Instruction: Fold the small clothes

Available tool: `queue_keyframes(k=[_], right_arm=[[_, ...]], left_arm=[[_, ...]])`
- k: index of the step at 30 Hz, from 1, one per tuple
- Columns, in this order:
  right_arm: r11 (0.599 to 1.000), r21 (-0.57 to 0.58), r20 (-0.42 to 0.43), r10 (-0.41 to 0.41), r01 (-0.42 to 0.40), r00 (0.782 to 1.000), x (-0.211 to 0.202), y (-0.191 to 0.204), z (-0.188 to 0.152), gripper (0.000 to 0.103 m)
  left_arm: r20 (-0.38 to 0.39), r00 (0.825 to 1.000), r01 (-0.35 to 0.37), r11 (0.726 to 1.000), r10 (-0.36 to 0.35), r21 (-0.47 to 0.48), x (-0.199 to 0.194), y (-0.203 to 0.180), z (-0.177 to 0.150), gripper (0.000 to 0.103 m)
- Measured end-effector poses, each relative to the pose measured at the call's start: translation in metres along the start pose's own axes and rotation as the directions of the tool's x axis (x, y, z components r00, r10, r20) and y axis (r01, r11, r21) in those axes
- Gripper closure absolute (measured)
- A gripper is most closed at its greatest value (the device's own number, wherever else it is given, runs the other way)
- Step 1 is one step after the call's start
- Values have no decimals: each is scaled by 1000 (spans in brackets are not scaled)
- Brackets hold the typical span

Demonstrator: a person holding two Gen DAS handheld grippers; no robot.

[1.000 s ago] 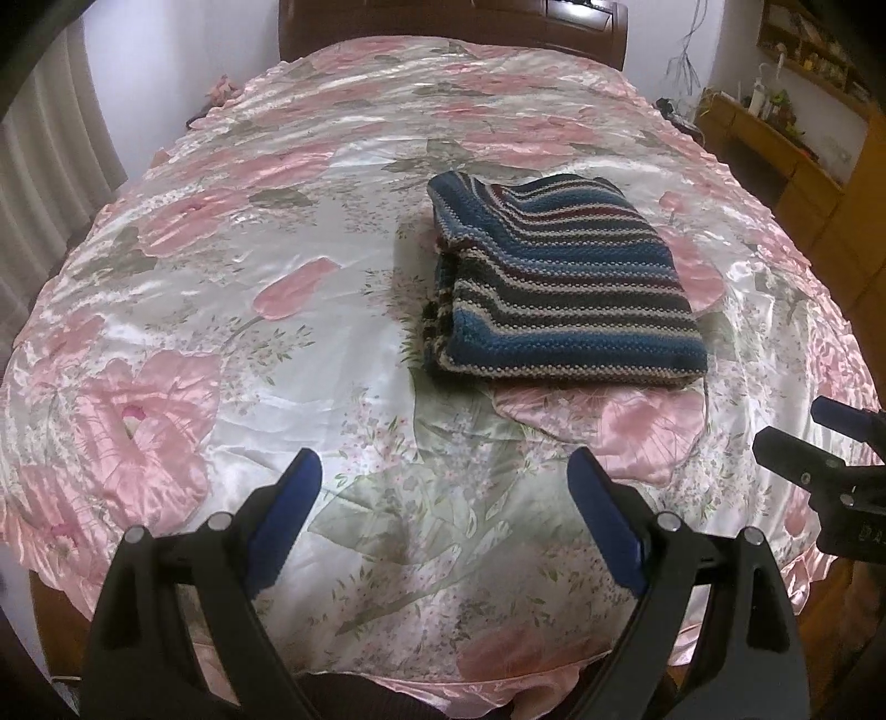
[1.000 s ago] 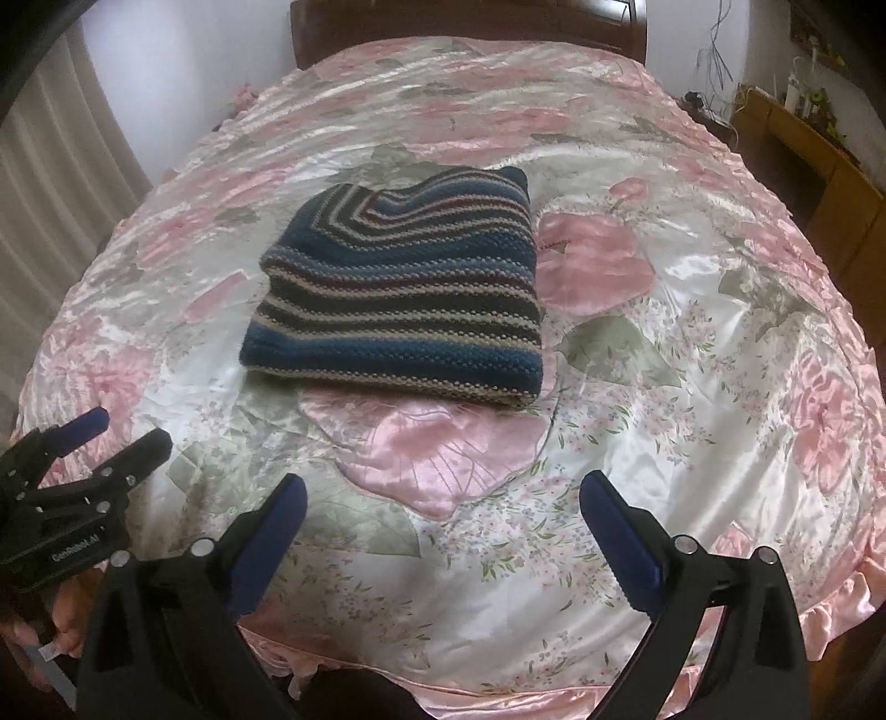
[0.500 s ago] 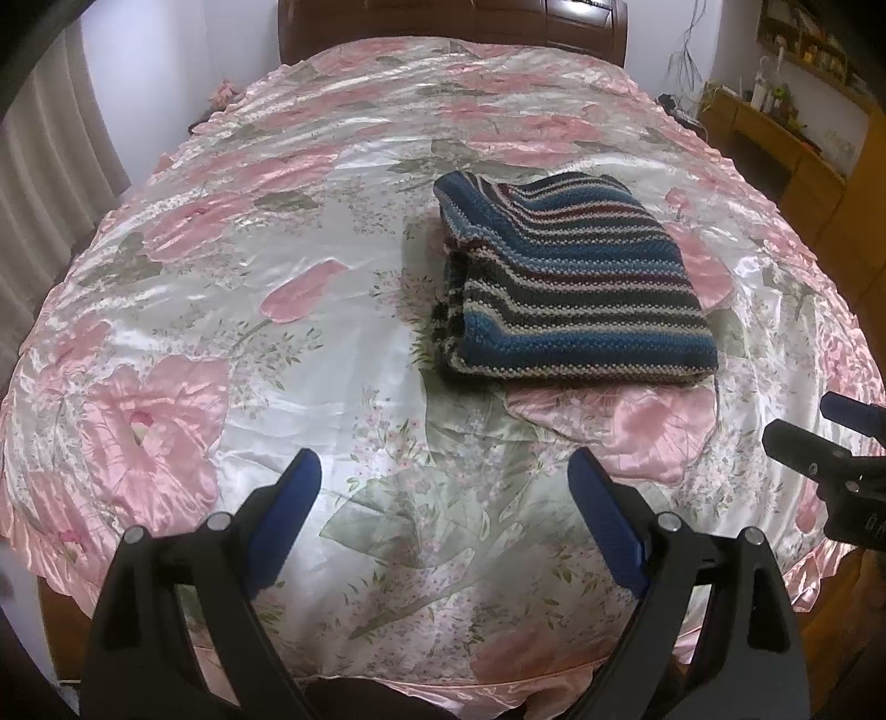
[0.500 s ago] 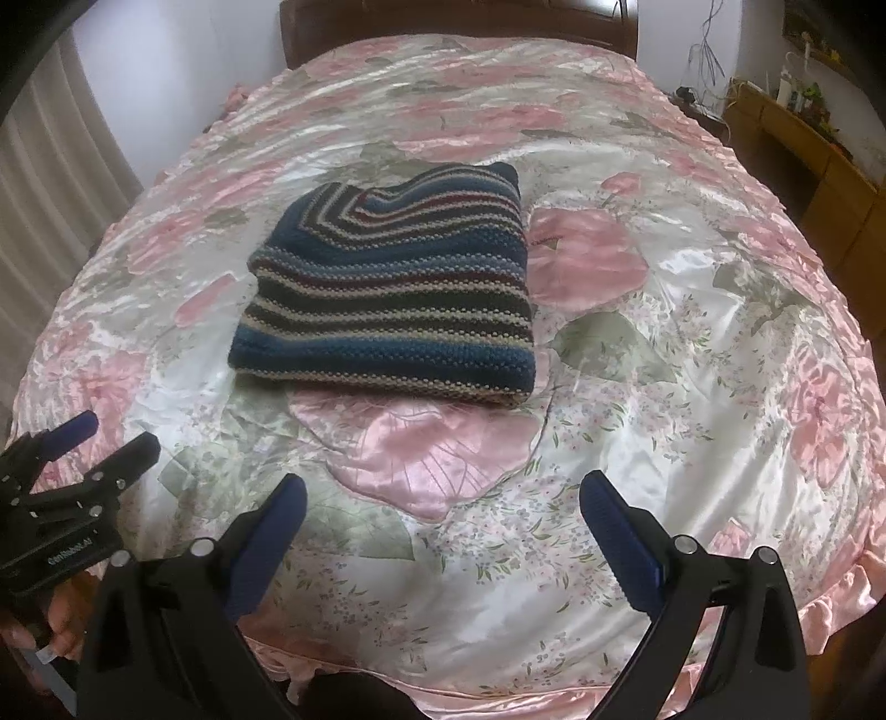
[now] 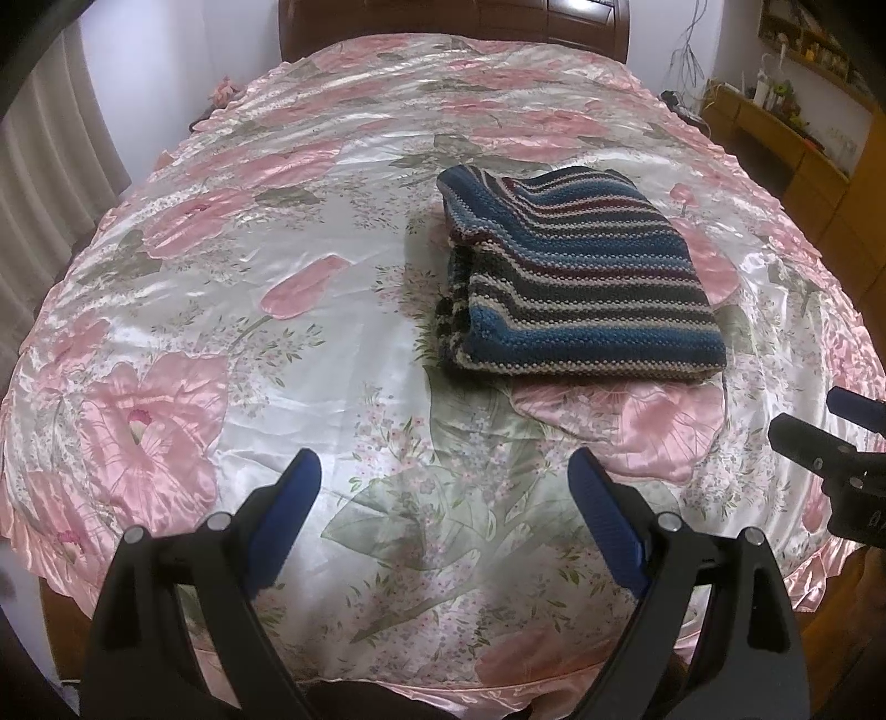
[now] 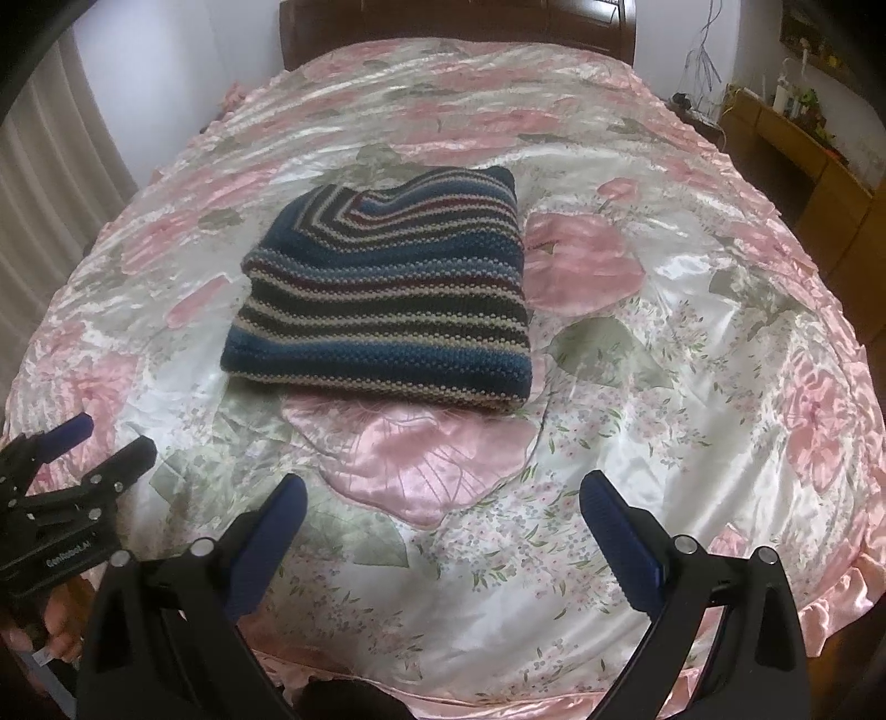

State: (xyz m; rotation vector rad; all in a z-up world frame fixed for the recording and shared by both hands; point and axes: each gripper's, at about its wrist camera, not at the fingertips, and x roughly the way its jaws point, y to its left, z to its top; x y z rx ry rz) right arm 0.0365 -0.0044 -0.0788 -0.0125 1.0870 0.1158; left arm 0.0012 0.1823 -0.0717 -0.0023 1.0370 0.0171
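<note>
- Straight ahead of my tools lay a bed under a shiny satin bedspread [image 5: 232, 343], pale with big pink flowers and grey-green leaves, its ruffled pink hem nearest to me.
- At the far end, beyond everything, I saw a dark wooden headboard [image 5: 454, 22] against a white wall.
- Off to the left of my view hung a pale pleated curtain [image 5: 39, 183].
- Far to the right stood a light wooden cabinet [image 6: 819, 166]; small items sat on top, too tiny for me to identify.
- Thin cables [image 5: 689, 61] dangled on the wall near that cabinet.
</note>
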Motion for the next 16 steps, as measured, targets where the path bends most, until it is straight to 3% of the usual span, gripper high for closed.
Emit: queue_keyframes(k=[16], right_arm=[[1000,7,-5,-6,6,1000,0,-3,-2,4]], left_arm=[[-6,1000,-22,1000,22,2,3,-1,0,13]])
